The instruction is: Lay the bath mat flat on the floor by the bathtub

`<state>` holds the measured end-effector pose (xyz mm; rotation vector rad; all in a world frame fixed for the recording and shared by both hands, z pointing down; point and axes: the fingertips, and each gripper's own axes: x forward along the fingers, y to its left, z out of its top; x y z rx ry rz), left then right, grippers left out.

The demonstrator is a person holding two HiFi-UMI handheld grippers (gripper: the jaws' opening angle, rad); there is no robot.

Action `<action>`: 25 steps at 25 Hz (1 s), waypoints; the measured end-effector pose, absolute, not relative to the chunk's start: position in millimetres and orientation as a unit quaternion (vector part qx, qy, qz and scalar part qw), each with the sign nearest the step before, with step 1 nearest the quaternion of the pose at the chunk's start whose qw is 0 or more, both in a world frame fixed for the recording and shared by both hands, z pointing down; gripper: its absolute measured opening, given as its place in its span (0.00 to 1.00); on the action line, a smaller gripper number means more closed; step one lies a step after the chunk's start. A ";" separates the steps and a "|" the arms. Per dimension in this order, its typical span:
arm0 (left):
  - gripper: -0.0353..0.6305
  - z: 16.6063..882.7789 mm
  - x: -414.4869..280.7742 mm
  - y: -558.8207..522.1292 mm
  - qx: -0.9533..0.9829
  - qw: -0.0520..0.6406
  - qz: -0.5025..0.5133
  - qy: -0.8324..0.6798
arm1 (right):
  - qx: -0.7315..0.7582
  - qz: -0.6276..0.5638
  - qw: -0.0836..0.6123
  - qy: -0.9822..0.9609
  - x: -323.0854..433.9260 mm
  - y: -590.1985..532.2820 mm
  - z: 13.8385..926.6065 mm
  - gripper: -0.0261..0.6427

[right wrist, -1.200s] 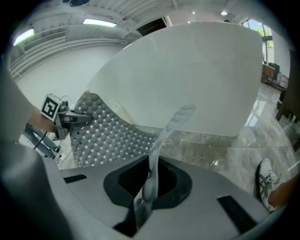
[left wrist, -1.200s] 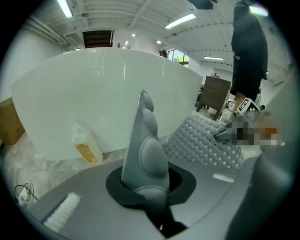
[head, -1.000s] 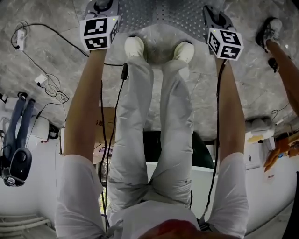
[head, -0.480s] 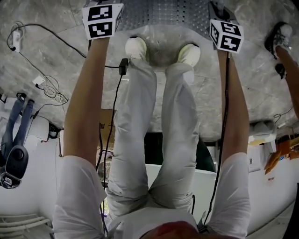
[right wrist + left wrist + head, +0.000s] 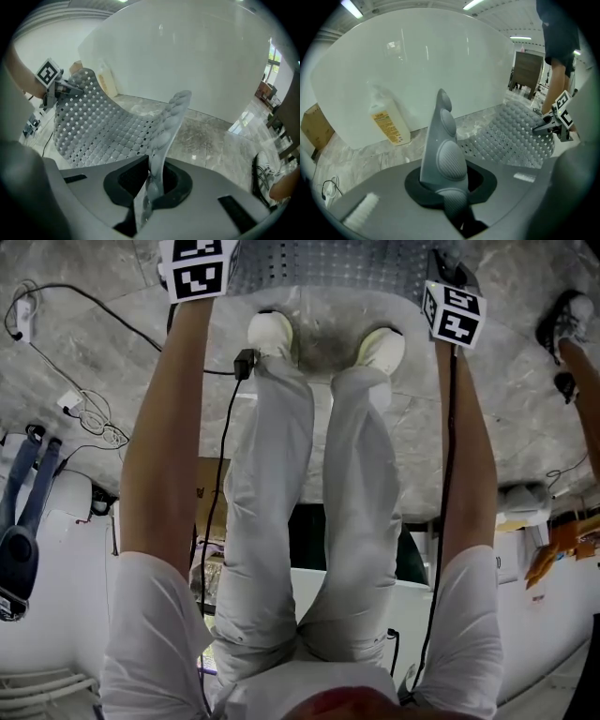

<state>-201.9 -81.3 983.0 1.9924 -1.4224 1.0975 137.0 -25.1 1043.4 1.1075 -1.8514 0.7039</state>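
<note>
While the fingers of the left gripper (image 5: 449,190) are clamped together on one end of the bath mat (image 5: 511,136), the fingers of the right gripper (image 5: 151,180) pinch the other end. The grey, bumpy mat, dotted with holes, sags between them toward the marble floor (image 5: 211,136), in front of the white bathtub (image 5: 426,65). A bottle (image 5: 389,123) stands against the tub.

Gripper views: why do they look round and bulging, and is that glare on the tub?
Left gripper view: wide-angle lens, dark rounded corners, the tub bulging, ceiling lights mirrored as faint glare on it. Right gripper view: same bending; the mat is sharp farther off but blurry close to the camera.
</note>
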 end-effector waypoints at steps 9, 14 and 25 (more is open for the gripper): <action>0.18 989.7 -212.9 -77.3 0.707 0.244 0.416 -0.517 | 0.440 0.275 0.450 -0.727 144.4 -20.7 1046.5 0.06; 0.21 998.3 -216.6 -70.3 0.703 0.251 0.420 -0.516 | 0.442 0.272 0.451 -0.726 148.4 -19.3 1049.6 0.08; 0.24 1016.2 -241.8 -62.8 0.681 0.273 0.431 -0.525 | 0.444 0.269 0.451 -0.726 148.3 -21.1 1060.8 0.11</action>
